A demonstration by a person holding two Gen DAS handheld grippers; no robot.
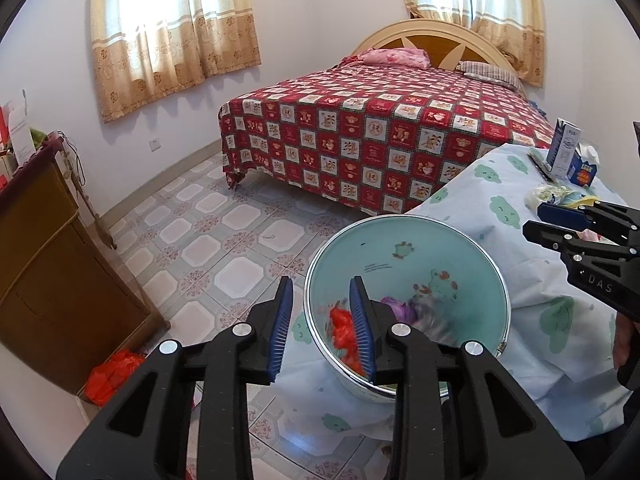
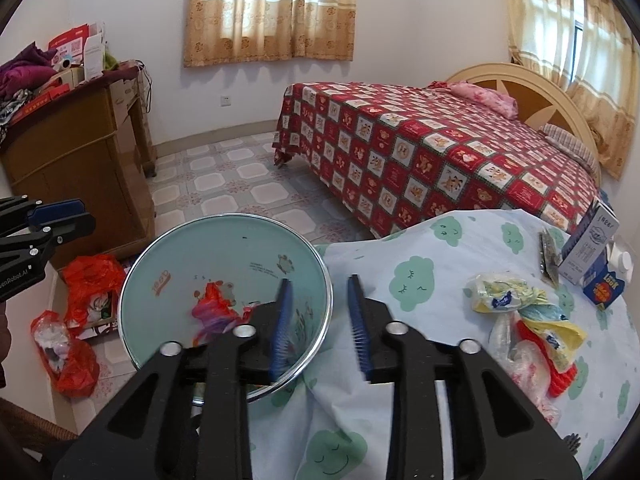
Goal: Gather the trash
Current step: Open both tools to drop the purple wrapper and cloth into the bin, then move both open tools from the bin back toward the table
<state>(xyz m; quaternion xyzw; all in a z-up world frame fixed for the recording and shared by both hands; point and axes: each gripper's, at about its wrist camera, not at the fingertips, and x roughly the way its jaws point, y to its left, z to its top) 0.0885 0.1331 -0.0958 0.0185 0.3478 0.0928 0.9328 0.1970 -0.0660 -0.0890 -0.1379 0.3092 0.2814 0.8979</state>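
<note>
A pale green trash bin (image 1: pixel 404 248) (image 2: pixel 180 260) stands beside a table with a cloud-print cloth (image 1: pixel 512 184) (image 2: pixel 420 264). Red and purple wrappers (image 1: pixel 344 324) (image 2: pixel 212 308) lie inside it. My left gripper (image 1: pixel 322 324) is open and empty over the bin's left rim. My right gripper (image 2: pixel 320 320) is open and empty over the bin's right rim and the table edge. A pile of crumpled wrappers (image 2: pixel 532 328) lies on the table to the right; part of it shows in the left wrist view (image 1: pixel 556 196).
Cartons (image 2: pixel 592 252) stand at the table's far right. A bed with a red checked cover (image 1: pixel 380 140) lies behind. A wooden cabinet (image 2: pixel 80 160) stands left, with red plastic bags (image 2: pixel 80 320) on the tiled floor beside it.
</note>
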